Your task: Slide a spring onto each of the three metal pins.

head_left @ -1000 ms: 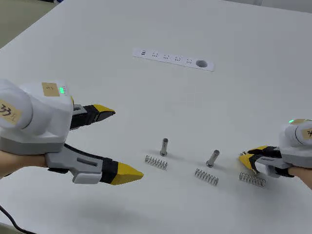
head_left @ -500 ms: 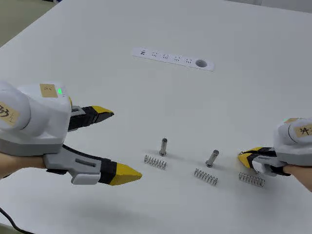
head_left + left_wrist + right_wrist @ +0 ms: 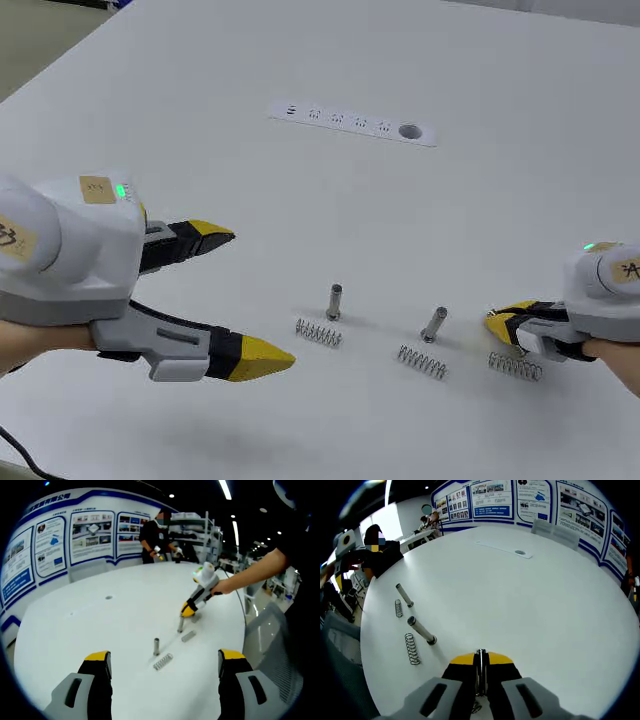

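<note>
Looking down in the head view, the left gripper is spread and empty; two pins stand upright, three springs lying beside them. Left gripper view: wall posters, unreadable. Right gripper view: the right gripper pinches a third pin. The springs look light and squashy; grip mid-coil, gently.

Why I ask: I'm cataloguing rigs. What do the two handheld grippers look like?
The left gripper has a rounded white body, a grey base, black-and-grey jaws with pointed yellow tips, a green light and tan handwritten stickers. The right gripper matches: white body, green light, tan sticker, yellow tips. A dark cable trails near the left one.
</note>
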The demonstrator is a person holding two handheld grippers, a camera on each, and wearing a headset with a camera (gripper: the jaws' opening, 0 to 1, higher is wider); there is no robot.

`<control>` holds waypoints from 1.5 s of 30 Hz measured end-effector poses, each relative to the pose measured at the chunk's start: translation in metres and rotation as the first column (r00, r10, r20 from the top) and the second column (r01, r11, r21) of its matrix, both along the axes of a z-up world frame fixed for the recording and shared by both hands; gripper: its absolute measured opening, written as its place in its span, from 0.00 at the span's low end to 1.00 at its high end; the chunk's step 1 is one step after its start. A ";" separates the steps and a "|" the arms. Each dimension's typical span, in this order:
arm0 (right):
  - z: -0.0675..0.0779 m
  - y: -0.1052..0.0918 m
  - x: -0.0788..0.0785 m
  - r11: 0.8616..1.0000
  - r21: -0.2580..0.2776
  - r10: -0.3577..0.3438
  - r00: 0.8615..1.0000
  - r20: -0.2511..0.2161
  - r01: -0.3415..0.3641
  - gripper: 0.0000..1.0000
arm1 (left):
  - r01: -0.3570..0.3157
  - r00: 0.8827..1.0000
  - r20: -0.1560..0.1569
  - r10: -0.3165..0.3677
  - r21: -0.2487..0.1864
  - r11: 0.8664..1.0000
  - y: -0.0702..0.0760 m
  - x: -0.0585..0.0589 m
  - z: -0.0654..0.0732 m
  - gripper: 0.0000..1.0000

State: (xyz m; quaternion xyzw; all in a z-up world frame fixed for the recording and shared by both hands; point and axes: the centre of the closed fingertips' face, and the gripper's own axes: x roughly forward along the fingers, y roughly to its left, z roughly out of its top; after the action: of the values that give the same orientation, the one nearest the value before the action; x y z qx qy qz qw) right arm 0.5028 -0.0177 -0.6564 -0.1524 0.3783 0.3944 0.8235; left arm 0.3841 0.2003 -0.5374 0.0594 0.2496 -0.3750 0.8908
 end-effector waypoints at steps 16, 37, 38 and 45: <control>0.017 -0.005 -0.003 0.997 0.082 -0.003 0.998 0.070 -0.003 0.07 | -0.003 1.000 0.010 0.003 -0.015 1.000 -0.004 -0.001 0.006 0.90; 0.036 -0.016 -0.007 0.984 0.174 -0.068 0.988 0.141 0.043 0.08 | -0.001 1.000 0.030 0.001 -0.006 1.000 -0.006 -0.005 0.018 0.90; 0.038 -0.017 -0.008 0.981 0.186 -0.078 0.986 0.147 0.050 0.08 | 0.001 1.000 0.030 -0.001 -0.005 1.000 -0.006 -0.005 0.019 0.90; 0.041 -0.021 -0.012 0.979 0.195 -0.088 0.984 0.157 0.057 0.08 | 0.011 0.999 0.032 -0.011 0.005 1.000 -0.010 -0.006 0.022 0.90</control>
State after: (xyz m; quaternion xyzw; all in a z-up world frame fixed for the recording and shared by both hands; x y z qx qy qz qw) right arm 0.4904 -0.0384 -0.6156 -0.0916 0.2749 0.3843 0.8766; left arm 0.3777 0.1901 -0.5154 0.0688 0.2358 -0.3785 0.8924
